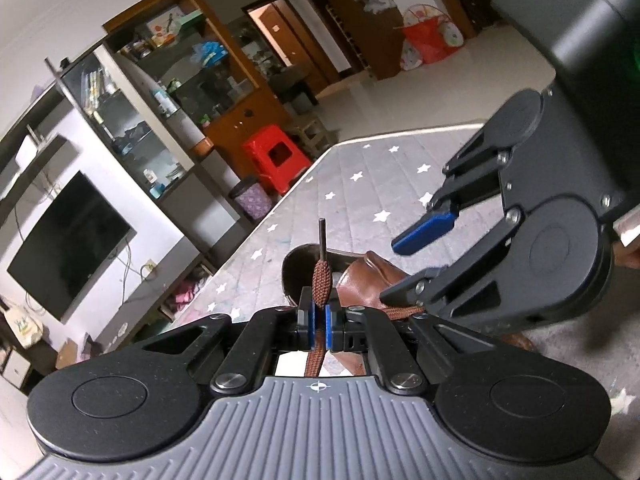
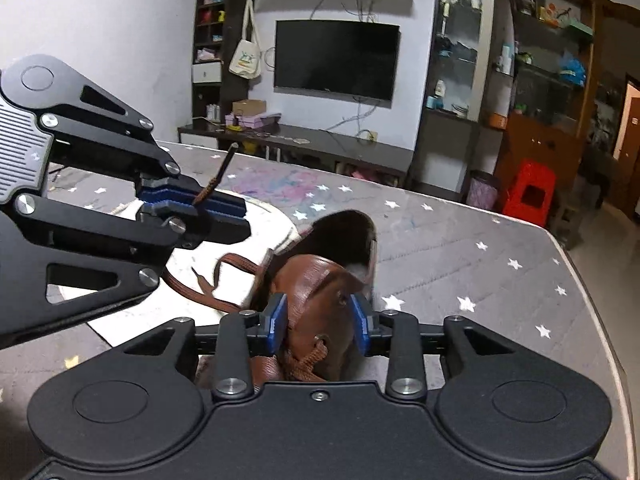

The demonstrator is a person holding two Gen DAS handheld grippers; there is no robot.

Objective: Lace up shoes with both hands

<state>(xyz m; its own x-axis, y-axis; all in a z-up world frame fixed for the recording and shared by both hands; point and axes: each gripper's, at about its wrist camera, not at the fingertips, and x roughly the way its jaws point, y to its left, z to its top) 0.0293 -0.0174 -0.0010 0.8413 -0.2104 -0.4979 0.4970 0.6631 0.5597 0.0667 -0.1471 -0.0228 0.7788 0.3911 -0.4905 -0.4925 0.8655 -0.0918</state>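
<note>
A brown leather shoe point(image 2: 316, 280) stands on a white mat point(image 2: 180, 280), its opening facing away. My left gripper point(image 1: 319, 322) is shut on the brown lace point(image 1: 321, 280) near its end, and the dark aglet point(image 1: 321, 234) sticks straight up above the pads. The right wrist view shows that same left gripper point(image 2: 216, 208) at the left, with the lace end point(image 2: 208, 192) pinched. My right gripper point(image 2: 319, 322) is open over the shoe's front. The leather upper lies between its blue fingers point(image 2: 276, 322), with laced eyelets just below. The right gripper point(image 1: 408, 264) hangs over the shoe point(image 1: 368, 276).
The shoe rests on a table covered in grey cloth with white stars point(image 2: 460, 248). Its edge runs along the right point(image 2: 580, 272). A slack loop of lace point(image 2: 224, 264) lies on the mat left of the shoe. A red stool point(image 2: 528, 192) stands beyond the table.
</note>
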